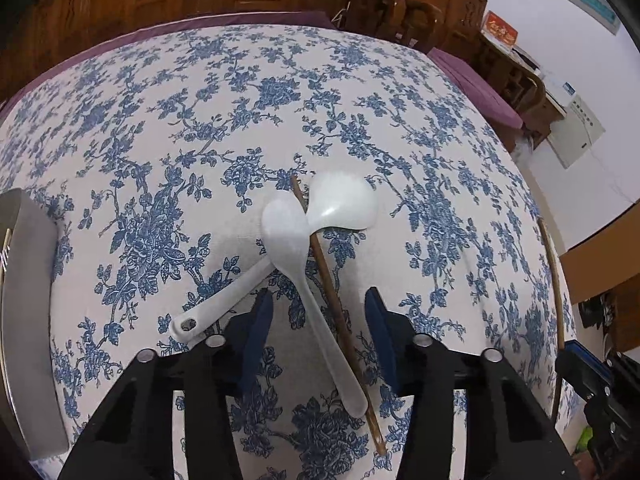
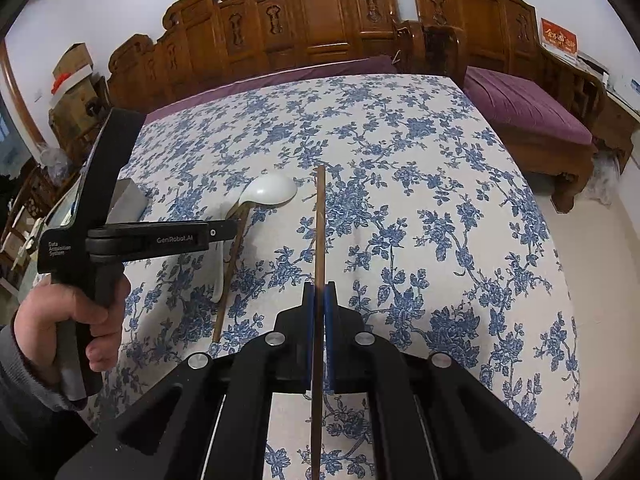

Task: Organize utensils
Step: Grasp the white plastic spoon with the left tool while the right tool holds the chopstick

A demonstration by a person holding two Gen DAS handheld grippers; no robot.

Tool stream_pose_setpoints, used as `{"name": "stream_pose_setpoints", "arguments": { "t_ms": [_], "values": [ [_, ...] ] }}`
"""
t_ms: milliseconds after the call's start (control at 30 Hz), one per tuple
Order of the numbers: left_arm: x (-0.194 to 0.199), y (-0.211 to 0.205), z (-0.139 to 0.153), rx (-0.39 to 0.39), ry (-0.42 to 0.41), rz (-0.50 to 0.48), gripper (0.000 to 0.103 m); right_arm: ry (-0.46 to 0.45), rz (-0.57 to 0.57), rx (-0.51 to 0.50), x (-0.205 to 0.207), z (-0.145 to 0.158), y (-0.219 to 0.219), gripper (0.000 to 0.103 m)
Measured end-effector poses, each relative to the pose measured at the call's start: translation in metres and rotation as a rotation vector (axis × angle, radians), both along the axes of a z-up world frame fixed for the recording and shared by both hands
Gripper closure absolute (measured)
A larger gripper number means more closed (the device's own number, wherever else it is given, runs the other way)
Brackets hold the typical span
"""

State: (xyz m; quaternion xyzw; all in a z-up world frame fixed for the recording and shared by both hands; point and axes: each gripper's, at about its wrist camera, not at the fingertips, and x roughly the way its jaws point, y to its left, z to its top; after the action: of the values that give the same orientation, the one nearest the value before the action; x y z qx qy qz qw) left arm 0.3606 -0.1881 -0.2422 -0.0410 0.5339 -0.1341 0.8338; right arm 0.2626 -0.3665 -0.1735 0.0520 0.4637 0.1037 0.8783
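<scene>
Two white spoons lie crossed on the blue floral tablecloth [image 1: 200,120]: a slim one [image 1: 296,256] over a wide one [image 1: 340,204]. A brown chopstick [image 1: 336,312] lies across them. My left gripper [image 1: 318,300] is open, its blue pads on either side of the slim spoon's handle and the chopstick, just above them. My right gripper [image 2: 319,292] is shut on a second brown chopstick [image 2: 319,232], held above the cloth. In the right wrist view the left gripper's body [image 2: 120,240] hides part of the wide spoon [image 2: 268,190] and the lying chopstick [image 2: 228,280].
A grey container [image 1: 28,320] stands at the table's left edge; it also shows in the right wrist view [image 2: 130,200]. Carved wooden benches [image 2: 320,32] with purple cushions [image 2: 524,108] stand behind and to the right of the table.
</scene>
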Motion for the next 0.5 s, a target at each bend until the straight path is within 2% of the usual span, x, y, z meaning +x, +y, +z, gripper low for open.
{"name": "stream_pose_setpoints", "arguments": {
  "t_ms": [200,500],
  "values": [
    [0.008,0.007,-0.010,0.026,0.031,0.021,0.075,0.003,0.003,-0.006,0.000,-0.001,0.001,0.097],
    [0.010,0.004,-0.015,0.051,0.038,0.008,0.078,0.010,0.011,-0.011,0.000,-0.003,0.004,0.097]
  ]
}}
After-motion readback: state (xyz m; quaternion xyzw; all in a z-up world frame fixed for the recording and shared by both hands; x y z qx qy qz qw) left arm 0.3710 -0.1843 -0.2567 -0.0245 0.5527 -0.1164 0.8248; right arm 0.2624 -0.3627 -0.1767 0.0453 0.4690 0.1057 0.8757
